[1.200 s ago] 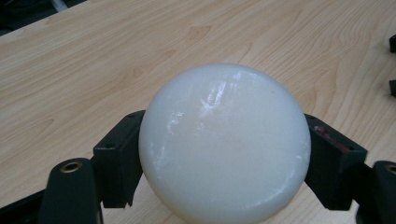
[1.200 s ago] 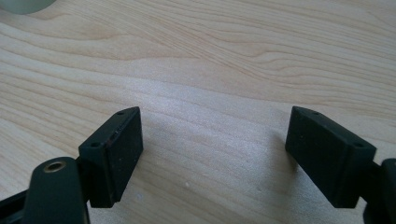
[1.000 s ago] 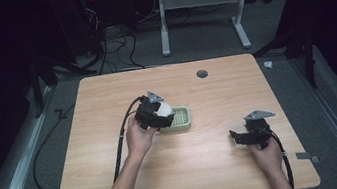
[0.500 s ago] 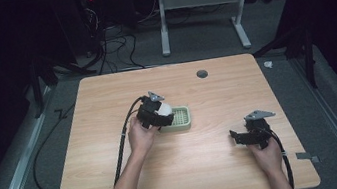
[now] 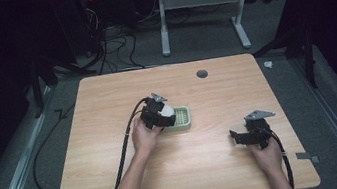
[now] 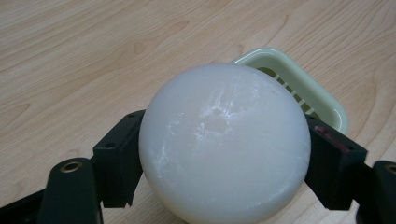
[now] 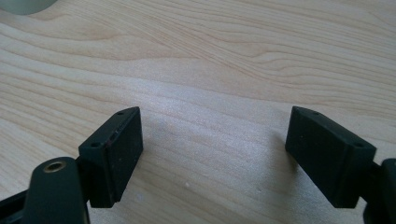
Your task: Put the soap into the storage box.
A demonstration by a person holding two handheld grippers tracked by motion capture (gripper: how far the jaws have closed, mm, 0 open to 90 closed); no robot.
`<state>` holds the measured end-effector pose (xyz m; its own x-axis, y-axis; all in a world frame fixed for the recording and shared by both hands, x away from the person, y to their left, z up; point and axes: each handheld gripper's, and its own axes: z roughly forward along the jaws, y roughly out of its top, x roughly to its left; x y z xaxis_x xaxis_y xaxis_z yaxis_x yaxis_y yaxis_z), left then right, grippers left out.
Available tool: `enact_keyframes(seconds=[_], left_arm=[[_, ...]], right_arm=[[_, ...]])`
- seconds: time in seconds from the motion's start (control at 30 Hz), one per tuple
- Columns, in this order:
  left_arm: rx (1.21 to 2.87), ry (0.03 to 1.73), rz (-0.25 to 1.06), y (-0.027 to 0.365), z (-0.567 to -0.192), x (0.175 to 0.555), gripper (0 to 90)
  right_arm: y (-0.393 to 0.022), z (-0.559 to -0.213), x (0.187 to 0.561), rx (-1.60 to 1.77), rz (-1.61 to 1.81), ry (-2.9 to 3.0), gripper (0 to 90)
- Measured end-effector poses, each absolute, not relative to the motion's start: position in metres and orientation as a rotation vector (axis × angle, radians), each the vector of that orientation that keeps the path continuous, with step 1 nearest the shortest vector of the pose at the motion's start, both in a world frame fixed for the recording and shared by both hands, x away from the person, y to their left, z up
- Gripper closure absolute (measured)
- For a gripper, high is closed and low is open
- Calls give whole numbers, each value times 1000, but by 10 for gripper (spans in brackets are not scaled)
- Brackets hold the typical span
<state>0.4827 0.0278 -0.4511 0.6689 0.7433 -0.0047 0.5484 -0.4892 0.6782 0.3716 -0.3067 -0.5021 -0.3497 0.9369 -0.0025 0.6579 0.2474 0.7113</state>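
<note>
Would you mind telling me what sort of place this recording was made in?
Probably a lab or recording workspace rather than a home: a bare wooden table stands in a dark room, loose cables trail over the grey floor behind it, and a metal desk frame stands beyond.

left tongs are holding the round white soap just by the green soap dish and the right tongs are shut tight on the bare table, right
Not quite. In the right gripper view the right tongs are open, jaws wide apart over the bare table. The rest holds: the left tongs grip the round white soap beside the green soap dish.
</note>
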Motion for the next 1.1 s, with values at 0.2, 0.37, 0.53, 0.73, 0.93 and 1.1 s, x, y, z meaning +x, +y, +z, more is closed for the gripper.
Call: enact_keyframes(seconds=[0.2, 0.37, 0.53, 0.73, 0.93, 1.1], left_arm=[[2231, 1004, 380, 24, -456, 484, 246], [2227, 1013, 384, 19, -460, 486, 246], [2255, 1015, 402, 16, -464, 486, 245], [2260, 1018, 403, 15, -467, 487, 245], [2278, 1019, 418, 12, -468, 485, 245], [2284, 1027, 412, 12, -471, 486, 243]], right_arm=[[-307, -502, 372, 1454, 874, 2096, 198], [-307, -502, 372, 1456, 875, 2098, 198], [-307, -502, 372, 1454, 875, 2097, 198], [-307, -502, 372, 1453, 875, 2098, 198], [-307, -502, 372, 1453, 875, 2098, 198], [-307, -502, 372, 1453, 876, 2098, 198]])
